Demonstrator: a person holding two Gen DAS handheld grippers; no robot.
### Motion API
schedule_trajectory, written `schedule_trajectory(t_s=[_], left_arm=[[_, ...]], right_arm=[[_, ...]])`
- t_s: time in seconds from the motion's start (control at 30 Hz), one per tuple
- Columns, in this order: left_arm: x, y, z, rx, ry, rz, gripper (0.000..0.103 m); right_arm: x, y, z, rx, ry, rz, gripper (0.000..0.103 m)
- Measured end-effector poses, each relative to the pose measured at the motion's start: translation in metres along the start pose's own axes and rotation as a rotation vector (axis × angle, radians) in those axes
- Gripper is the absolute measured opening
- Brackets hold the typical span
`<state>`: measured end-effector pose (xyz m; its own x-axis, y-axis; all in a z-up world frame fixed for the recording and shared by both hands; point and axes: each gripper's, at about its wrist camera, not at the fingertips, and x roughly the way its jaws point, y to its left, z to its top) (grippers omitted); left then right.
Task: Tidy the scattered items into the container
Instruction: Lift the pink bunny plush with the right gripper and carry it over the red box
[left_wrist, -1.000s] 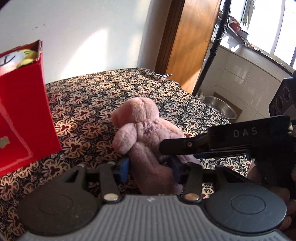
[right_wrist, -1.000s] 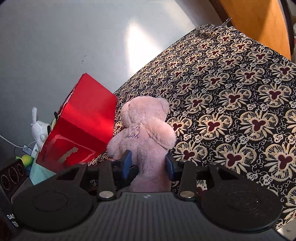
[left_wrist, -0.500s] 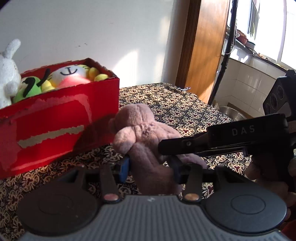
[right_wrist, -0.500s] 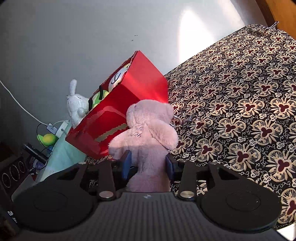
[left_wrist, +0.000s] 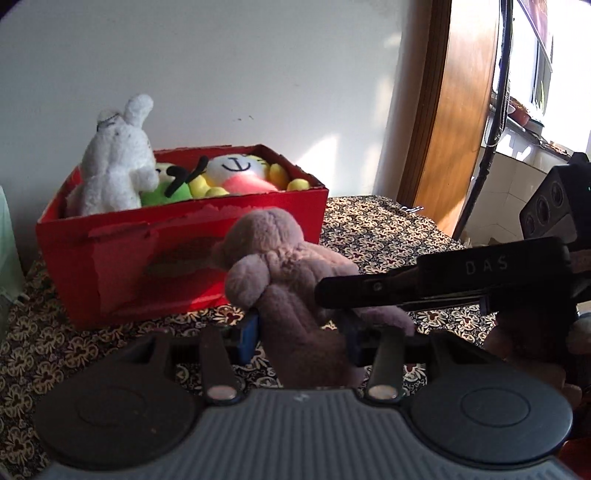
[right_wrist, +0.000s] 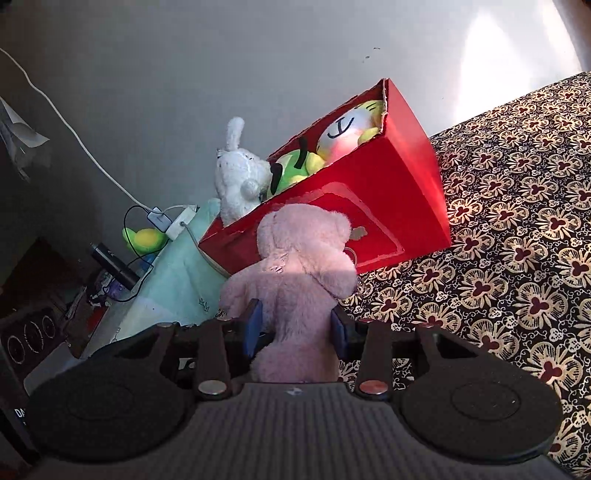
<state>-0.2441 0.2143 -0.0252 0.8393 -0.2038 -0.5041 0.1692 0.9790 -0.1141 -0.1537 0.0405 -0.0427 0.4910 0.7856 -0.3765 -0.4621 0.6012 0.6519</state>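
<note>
Both grippers had hold of one pink teddy bear (left_wrist: 295, 295): the left gripper (left_wrist: 299, 336) pinched its lower body between blue-padded fingers (left_wrist: 248, 334), and the right gripper (right_wrist: 295, 328) clamped the same toy around the waist, its black arm reaching in from the right side of the left wrist view. The bear (right_wrist: 295, 280) was upright, its back to both cameras, held above the floral-patterned bedspread (right_wrist: 517, 258) and just in front of the red cardboard box (left_wrist: 184, 258), its head level with the box's front wall. Whether it touched the box could not be told. Inside the box sat a white plush rabbit (left_wrist: 114, 166) at the left end, a green plush toy (left_wrist: 166, 188) beside it, and a round yellow-and-white plush with a stitched face (left_wrist: 236, 173) toward the right. Behind the box rose a plain white wall (left_wrist: 221, 74), with a wooden door (left_wrist: 454, 129) further right.
</note>
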Motion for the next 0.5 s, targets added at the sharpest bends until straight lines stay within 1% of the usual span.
schedule_trajectory(t_s=[0.27, 0.5], left_arm=[[-0.031, 0.014, 0.009, -0.029, -0.055, 0.059, 0.048], [-0.053, 0.017, 0.031, -0.012, -0.140, 0.092, 0.048]], right_arm=[[0.010, 0.024, 0.009, -0.041, -0.015, 0.097, 0.042], [0.008, 0.045, 0.028, -0.082, -0.077, 0.171, 0.042]])
